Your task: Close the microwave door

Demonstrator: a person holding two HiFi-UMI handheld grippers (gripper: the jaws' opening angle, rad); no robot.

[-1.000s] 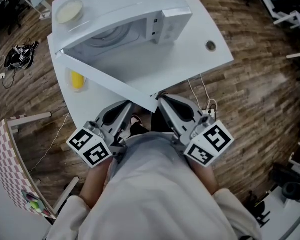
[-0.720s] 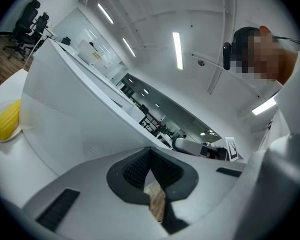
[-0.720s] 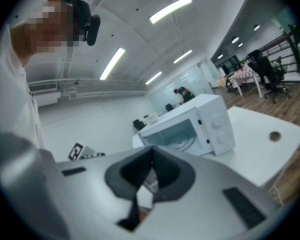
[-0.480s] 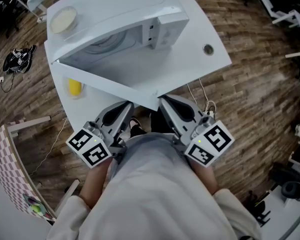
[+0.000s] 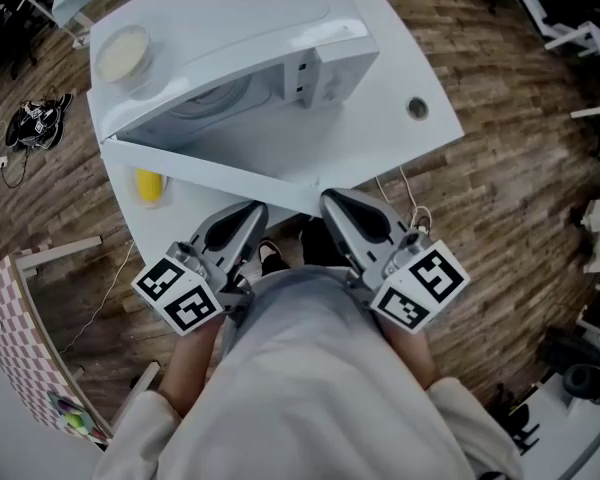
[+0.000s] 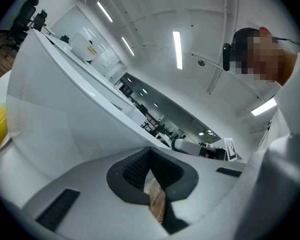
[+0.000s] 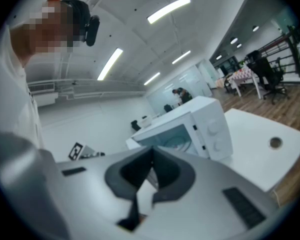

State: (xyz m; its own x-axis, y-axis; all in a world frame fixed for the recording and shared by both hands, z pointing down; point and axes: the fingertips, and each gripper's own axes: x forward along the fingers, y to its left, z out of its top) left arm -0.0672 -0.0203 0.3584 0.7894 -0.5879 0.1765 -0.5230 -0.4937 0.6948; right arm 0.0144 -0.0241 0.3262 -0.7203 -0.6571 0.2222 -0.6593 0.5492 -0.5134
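The white microwave's flat door point(image 5: 215, 175) has swung slightly inward — right claw point(image 5: 329, 201) at its free edge, left claw point(image 5: 257, 209) beside, both pinched together, empty — closing barely begun.

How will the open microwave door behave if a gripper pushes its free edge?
The door looks like a stiff flat panel hinged at one end, so it would probably swing shut rather than bend. Its white face seems smooth, so whatever pushes might slide along it. The microwave looks broad and low, so it should hardly tip.
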